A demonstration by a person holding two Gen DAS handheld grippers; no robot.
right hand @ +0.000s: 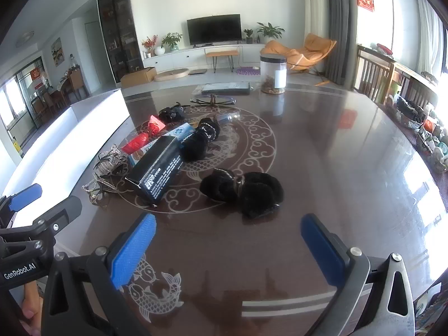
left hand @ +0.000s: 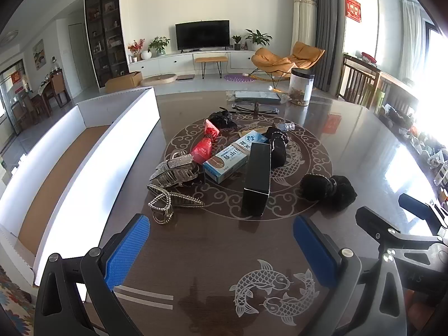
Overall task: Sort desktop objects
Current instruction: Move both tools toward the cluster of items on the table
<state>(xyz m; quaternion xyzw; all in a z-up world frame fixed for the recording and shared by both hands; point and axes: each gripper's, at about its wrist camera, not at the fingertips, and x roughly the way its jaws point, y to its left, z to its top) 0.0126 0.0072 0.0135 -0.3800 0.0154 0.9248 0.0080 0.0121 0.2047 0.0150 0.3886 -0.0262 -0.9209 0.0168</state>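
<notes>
— What sits on the table (left hand: pixel 350 140)?

— A glossy dark brown top with pale inlaid cloud scrolls and paired fish. Clustered on the round motif: a matte black rectangular carton (left hand: pixel 257 177) lying lengthwise, touching a light blue and white printed box (left hand: pixel 232 156) to its left. Left of that lies a red crinkly foil-like packet (left hand: pixel 203 144).

— And the shiny pieces?

— Two rhinestone hair claws: a chunky silver one (left hand: pixel 173 169) beside the blue box, and a slimmer looped one (left hand: pixel 165 205) nearer, just in front of it.

— The dark fluffy things?

— Black plush scrunchies. One (right hand: pixel 243 189) lies near and to the right of the black carton, apart from it; another (right hand: pixel 200 140) rests against the carton's far end. A smaller black bundle (left hand: pixel 222 119) sits farther back, with thin-framed glasses (left hand: pixel 256 109) beyond it and a clear cylindrical jar with a black lid (left hand: pixel 301 86) at the far edge.

— The box on the left?

— A long white-walled cardboard tray (left hand: pixel 84 151) with a brown floor runs along the table's left side.

— The grippers?

— The left gripper (left hand: pixel 221 247) and the right gripper (right hand: pixel 228 245) both hover low at the near edge, ribbed blue pads spread wide, holding nothing.
</notes>
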